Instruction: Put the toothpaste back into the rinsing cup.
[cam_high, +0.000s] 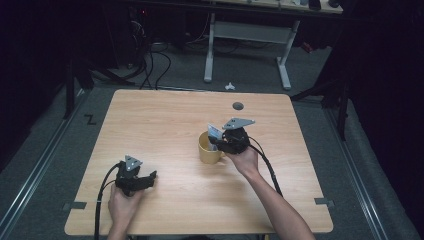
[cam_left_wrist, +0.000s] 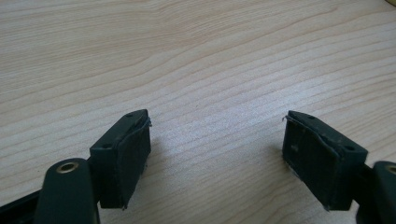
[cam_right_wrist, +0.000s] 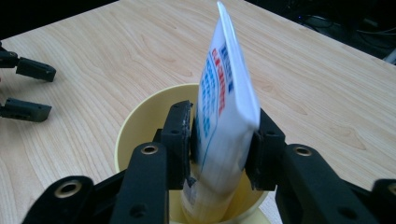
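A white toothpaste tube (cam_right_wrist: 224, 93) with red and blue print stands upright in a yellow mug (cam_right_wrist: 135, 121), its crimped end up. My right gripper (cam_right_wrist: 222, 140) straddles the tube just above the mug's rim. A thin gap shows at its left pad (cam_right_wrist: 180, 140), so the jaws are open around the tube. In the high view the mug (cam_high: 206, 151) sits right of the table's middle, with the tube (cam_high: 214, 132) and right gripper (cam_high: 220, 143) over it. My left gripper (cam_high: 150, 178) rests open near the front left, with only bare wood between its jaws (cam_left_wrist: 217, 144).
The wooden table (cam_high: 165, 115) has a round cable hole (cam_high: 238, 105) near its far edge. Grey tape tabs (cam_high: 324, 202) mark its front corners. Behind it stand a white desk frame (cam_high: 247, 35) and floor cables (cam_high: 150, 65). The left gripper (cam_right_wrist: 25, 88) lies far left in the right gripper view.
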